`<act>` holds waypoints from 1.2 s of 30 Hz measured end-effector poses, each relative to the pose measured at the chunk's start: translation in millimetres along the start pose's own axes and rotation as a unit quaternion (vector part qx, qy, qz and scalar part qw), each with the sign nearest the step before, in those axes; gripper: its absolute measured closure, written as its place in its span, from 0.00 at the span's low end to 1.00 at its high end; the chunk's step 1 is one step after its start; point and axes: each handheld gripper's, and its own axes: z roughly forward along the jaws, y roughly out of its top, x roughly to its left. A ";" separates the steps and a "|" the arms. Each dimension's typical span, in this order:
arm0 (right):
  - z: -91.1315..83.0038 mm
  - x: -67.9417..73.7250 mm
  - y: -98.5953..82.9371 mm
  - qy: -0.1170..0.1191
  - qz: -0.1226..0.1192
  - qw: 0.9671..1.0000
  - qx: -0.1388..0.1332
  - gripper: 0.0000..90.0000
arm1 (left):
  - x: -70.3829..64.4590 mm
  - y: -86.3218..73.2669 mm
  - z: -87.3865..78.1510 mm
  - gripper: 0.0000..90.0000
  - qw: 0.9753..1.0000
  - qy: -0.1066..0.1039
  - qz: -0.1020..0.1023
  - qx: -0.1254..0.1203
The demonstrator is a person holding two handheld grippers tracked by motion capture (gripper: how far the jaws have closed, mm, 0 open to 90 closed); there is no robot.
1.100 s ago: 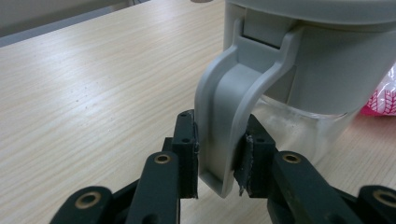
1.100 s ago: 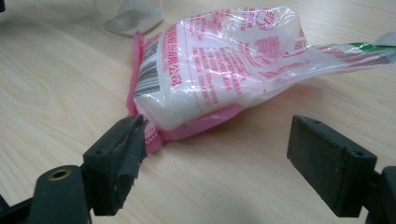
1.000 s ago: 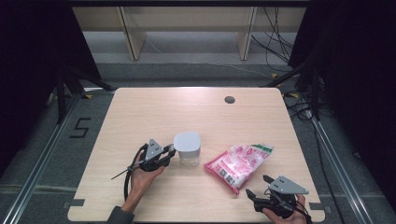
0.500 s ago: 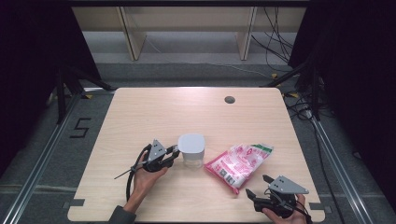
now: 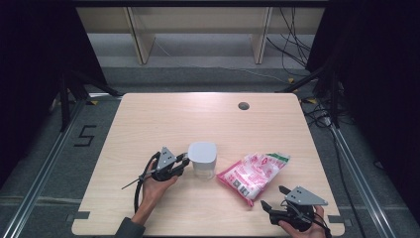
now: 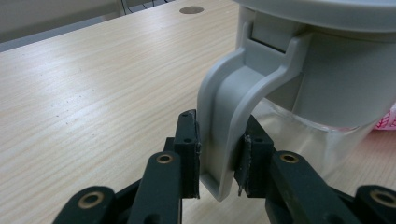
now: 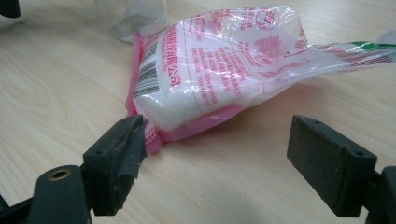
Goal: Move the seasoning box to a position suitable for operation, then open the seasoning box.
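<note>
The left gripper point(image 6: 217, 161) has its jaws closed on the grey handle point(image 6: 229, 126) of the lidded jug point(image 5: 202, 159) at mid-table, likely to steady it for filling. The right gripper point(image 7: 215, 163) sits wide open and empty, near the pink-printed bag of white granules, perhaps sugar point(image 7: 219, 65), lying just beside the jug. The wooden table point(image 5: 198, 119) offers no obstruction.

This looks like a lab set up for recording: a bare wooden surface point(image 5: 148, 124) stands alone, hemmed in by black curtains point(image 5: 376, 74) on both sides. Beside the surface, metal floor rails point(image 5: 44, 168) run past a taped number 5 point(image 5: 85, 135), and loose cables point(image 5: 292, 44) trail behind it near plain shelving legs point(image 5: 138, 34).
</note>
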 end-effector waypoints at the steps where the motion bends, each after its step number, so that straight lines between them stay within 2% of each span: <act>1: -0.1 1.6 -0.5 -0.001 0.015 1.000 0.005 0.22 | -0.3 -0.3 -0.3 0.80 1.000 0.000 0.000 -0.001; 2: 1.3 -0.2 -0.4 0.001 0.005 1.000 0.002 0.22 | -0.9 -0.7 0.0 0.80 1.000 -0.001 -0.004 -0.003; 3: 0.1 0.3 -0.4 0.003 0.011 1.000 0.002 0.23 | -0.3 -0.6 -0.4 0.80 1.000 -0.001 -0.002 -0.001; 5: 0.9 -1.2 -0.5 0.007 -0.001 1.000 0.001 0.23 | -0.6 -0.4 0.3 0.80 1.000 -0.002 -0.004 -0.003; 6: 1.0 -1.0 -0.7 0.009 0.004 1.000 0.002 0.23 | -0.7 -0.4 0.6 0.80 1.000 -0.005 -0.001 -0.003; 9: 0.8 -2.2 -0.7 0.007 -0.003 1.000 0.005 0.22 | 0.8 -0.9 0.5 0.80 1.000 -0.008 -0.004 -0.003; 10: 0.8 -2.2 -0.7 0.008 -0.003 1.000 0.005 0.23 | 0.5 -1.5 1.1 0.80 1.000 -0.012 -0.018 -0.008; 11: 0.5 -2.2 -0.7 0.007 -0.003 1.000 0.006 0.23 | 1.2 -1.6 0.9 0.79 1.000 -0.014 -0.023 -0.007; 13: 1.5 -1.6 -0.7 0.008 0.001 1.000 0.003 0.22 | 1.3 -1.1 -1.1 0.78 1.000 -0.014 -0.023 -0.007; 17: 1.2 -1.5 -0.7 0.009 0.000 1.000 0.003 0.23 | 3.1 -0.7 -9.7 0.63 0.999 -0.022 -0.028 0.002; 19: 1.0 -1.9 -0.9 0.007 -0.003 1.000 0.004 0.23 | 2.2 -0.5 -15.0 0.60 0.999 -0.028 -0.027 0.007; 21: 0.7 -1.6 -1.0 0.008 0.002 1.000 0.004 0.22 | 1.1 0.6 -20.4 0.54 0.999 -0.024 -0.025 0.008; 23: 0.8 -1.5 -1.1 0.009 0.004 1.000 0.004 0.22 | 0.5 1.8 -26.2 0.50 0.999 -0.029 -0.030 0.012; 24: 0.8 -1.5 -1.1 0.009 0.004 1.000 0.004 0.22 | 0.5 1.8 -26.2 0.49 0.999 -0.029 -0.030 0.012; 26: 0.9 -2.1 -0.9 0.007 -0.002 1.000 0.003 0.23 | -0.5 4.5 -35.6 0.48 0.998 -0.042 -0.033 0.014; 28: 1.0 -2.2 -0.9 0.006 -0.003 1.000 0.004 0.22 | -0.8 7.3 -42.6 0.47 0.999 -0.041 -0.027 0.020; 32: 0.5 -2.4 -0.8 0.006 -0.004 1.000 0.007 0.23 | -0.3 13.1 -52.1 0.46 0.998 -0.050 -0.039 0.010; 34: 0.7 -1.3 -0.7 0.009 -0.002 1.000 0.003 0.23 | -1.4 16.9 -56.6 0.46 0.998 -0.048 -0.033 0.010; 35: -0.4 -0.5 -0.6 0.001 0.002 1.000 0.004 0.22 | -1.5 18.1 -57.6 0.46 0.998 -0.050 -0.031 0.010; 36: 0.4 -0.8 -0.7 0.006 0.001 1.000 0.004 0.22 | -1.8 19.7 -58.5 0.47 0.998 -0.049 -0.031 0.007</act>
